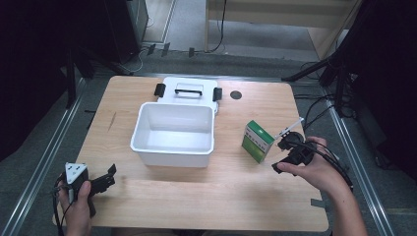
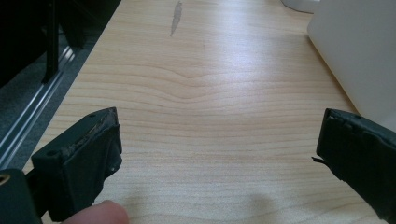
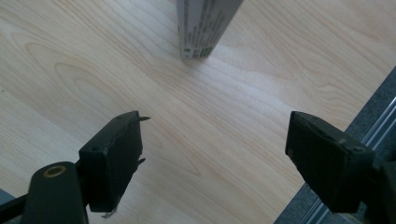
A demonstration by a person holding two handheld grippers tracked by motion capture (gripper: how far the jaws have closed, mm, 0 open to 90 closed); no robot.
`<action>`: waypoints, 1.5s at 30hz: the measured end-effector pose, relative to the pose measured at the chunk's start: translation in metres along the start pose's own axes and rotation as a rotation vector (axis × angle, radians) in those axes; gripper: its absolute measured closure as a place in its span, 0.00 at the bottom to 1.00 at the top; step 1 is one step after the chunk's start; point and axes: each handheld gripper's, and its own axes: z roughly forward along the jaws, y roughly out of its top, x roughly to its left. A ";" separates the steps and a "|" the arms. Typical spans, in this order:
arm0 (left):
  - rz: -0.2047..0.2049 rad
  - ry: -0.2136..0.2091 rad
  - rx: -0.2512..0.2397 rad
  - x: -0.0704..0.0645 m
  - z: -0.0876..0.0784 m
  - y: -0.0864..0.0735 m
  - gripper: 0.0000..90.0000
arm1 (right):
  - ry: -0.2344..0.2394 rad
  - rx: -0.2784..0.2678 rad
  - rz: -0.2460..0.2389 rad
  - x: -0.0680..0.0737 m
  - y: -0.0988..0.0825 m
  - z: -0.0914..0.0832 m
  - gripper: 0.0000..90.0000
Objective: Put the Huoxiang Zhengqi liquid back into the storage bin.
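A green and white box [image 1: 257,141] stands upright on the wooden table [image 1: 221,196], right of an open white bin [image 1: 172,135]. My right gripper [image 1: 279,156] is held just right of the box, open, with nothing between its jaws. In the right gripper view the box [image 3: 205,28] stands ahead of the open right gripper [image 3: 215,140], apart from it, over bare wood. My left gripper [image 1: 110,177] is near the front left corner, open and holding nothing. In the left gripper view the left gripper [image 2: 219,135] faces bare table, with the bin wall [image 2: 359,51] at the right.
The bin's white lid [image 1: 188,91], with a black handle and clips, lies flat behind the bin. A small dark round spot [image 1: 236,95] sits on the table's far side. Metal rails and dark stands flank the table. The table edge [image 3: 369,126] runs close beside my right jaw.
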 end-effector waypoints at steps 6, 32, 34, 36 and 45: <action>0.000 -0.005 0.008 0.001 0.000 0.000 0.01 | -0.004 0.025 -0.018 0.002 0.017 -0.003 0.21; 0.001 -0.012 0.012 0.000 0.001 0.000 0.01 | 0.042 0.066 -0.030 0.007 0.079 0.001 0.41; 0.001 -0.012 0.011 0.000 0.001 0.000 0.01 | 0.059 0.077 -0.026 0.007 0.086 0.002 0.44; 0.000 -0.012 0.011 0.000 0.001 0.000 0.01 | 0.062 0.079 -0.028 0.007 0.091 0.003 0.47; -0.001 -0.014 0.013 0.000 0.001 0.000 0.01 | 0.050 0.092 -0.025 0.007 0.104 0.011 0.62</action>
